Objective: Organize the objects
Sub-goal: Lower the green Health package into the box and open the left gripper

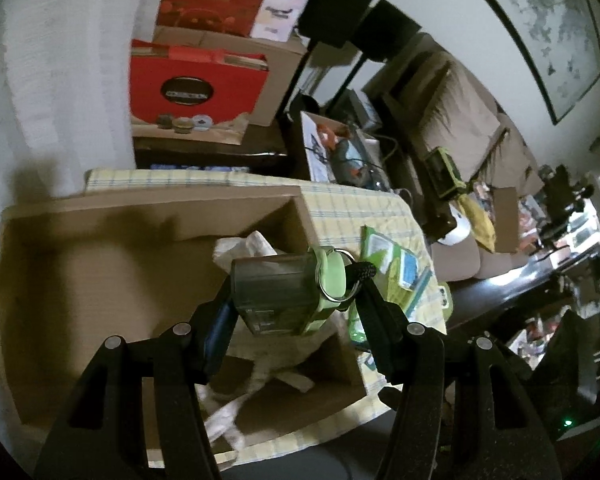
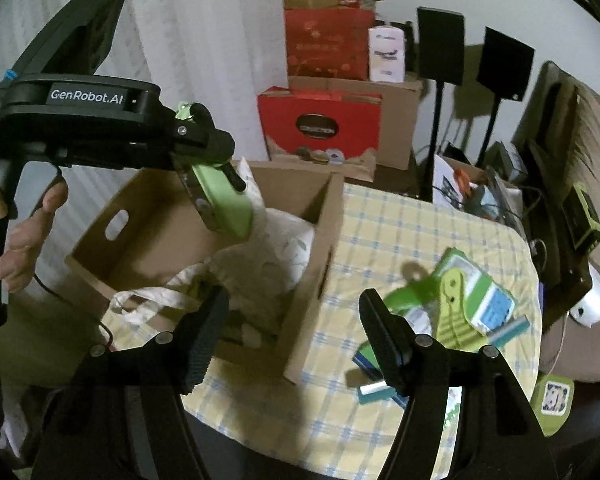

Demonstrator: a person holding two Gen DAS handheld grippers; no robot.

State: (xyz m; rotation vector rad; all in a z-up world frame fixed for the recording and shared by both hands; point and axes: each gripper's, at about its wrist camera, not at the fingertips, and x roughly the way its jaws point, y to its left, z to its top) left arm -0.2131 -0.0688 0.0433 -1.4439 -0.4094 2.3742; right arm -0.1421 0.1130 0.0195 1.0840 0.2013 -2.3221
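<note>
currently the left hand-held gripper (image 1: 296, 300) clamps a green case (image 1: 284, 288) above the cardboard box (image 1: 100, 264). right hand-held gripper (image 2: 292, 332) stands wide, empty. advise lowering the case beside the white bag (image 2: 268, 248) before releasing.
</note>
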